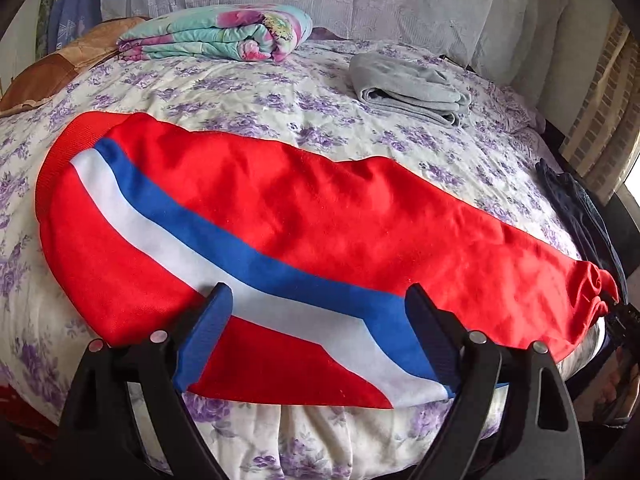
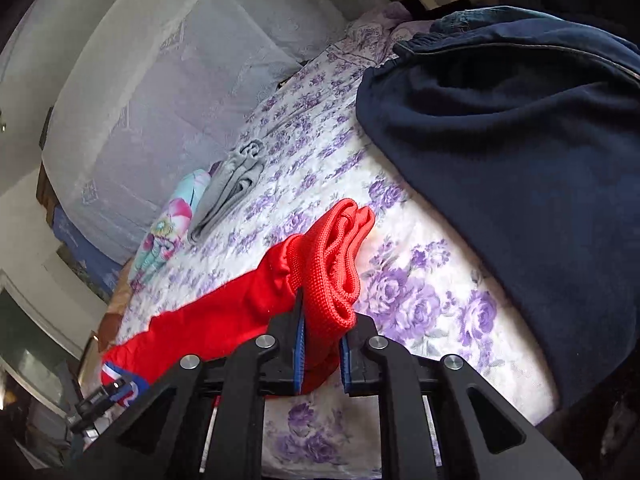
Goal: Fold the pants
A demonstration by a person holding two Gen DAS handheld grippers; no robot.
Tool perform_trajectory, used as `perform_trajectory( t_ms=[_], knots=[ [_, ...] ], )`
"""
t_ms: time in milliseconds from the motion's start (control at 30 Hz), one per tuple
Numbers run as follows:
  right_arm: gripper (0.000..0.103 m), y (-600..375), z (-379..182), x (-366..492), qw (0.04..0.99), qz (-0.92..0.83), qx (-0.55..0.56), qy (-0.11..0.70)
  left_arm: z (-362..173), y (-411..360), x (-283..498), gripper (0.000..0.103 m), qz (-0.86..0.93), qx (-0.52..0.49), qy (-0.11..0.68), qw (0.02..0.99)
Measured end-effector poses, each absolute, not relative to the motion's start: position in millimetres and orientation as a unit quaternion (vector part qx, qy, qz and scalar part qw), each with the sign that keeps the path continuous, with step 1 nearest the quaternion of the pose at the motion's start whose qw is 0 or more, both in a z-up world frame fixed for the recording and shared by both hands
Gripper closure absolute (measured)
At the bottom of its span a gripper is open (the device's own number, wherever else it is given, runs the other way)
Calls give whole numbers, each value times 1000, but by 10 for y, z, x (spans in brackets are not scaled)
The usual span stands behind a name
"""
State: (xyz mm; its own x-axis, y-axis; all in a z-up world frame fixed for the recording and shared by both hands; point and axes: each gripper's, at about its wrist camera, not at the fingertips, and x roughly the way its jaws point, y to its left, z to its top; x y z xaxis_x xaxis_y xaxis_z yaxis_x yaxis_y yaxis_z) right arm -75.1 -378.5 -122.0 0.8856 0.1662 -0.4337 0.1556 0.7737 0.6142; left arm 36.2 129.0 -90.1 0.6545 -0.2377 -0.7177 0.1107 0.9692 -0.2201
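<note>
My red knit pants with a blue and white side stripe (image 1: 304, 216) lie stretched lengthwise across the bed's purple-flowered sheet (image 1: 280, 96). My right claw (image 2: 323, 344) is clamped on their bunched ribbed end at the bed's near edge. My left claw (image 1: 316, 332) stands wide apart, fingers resting on the striped part. Folded grey cloth (image 1: 412, 88) lies farther back, dark navy garments (image 2: 520, 160) just beside my right claw.
</note>
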Motion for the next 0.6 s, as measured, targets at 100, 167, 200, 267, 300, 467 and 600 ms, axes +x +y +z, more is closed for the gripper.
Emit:
perform_trajectory(
  t_ms=[100, 167, 200, 267, 300, 467, 600],
  knots=[
    [89, -3384, -759, -623, 939, 22, 253, 232, -847, 1328, 348, 18, -98, -93, 402, 906],
    [89, -2898, -446, -495, 954, 64, 174, 237, -798, 1400, 340, 17, -97, -114, 397, 905],
    [88, -2625, -336, -419, 956, 93, 140, 241, -770, 1446, 327, 17, -95, -125, 393, 906],
    [87, -2058, -234, -221, 951, 149, 80, 260, -718, 1542, 291, 16, -93, -148, 383, 907],
    [87, -1795, -255, -115, 944, 172, 58, 275, -699, 1585, 272, 15, -90, -157, 378, 908],
    [51, -717, -962, 313, 892, 219, -78, 388, -687, 1757, 194, 15, -75, -174, 372, 909],
    [48, -766, -805, 80, 900, 250, -75, 350, -689, 1842, 145, 14, -75, -176, 373, 908]
  ],
)
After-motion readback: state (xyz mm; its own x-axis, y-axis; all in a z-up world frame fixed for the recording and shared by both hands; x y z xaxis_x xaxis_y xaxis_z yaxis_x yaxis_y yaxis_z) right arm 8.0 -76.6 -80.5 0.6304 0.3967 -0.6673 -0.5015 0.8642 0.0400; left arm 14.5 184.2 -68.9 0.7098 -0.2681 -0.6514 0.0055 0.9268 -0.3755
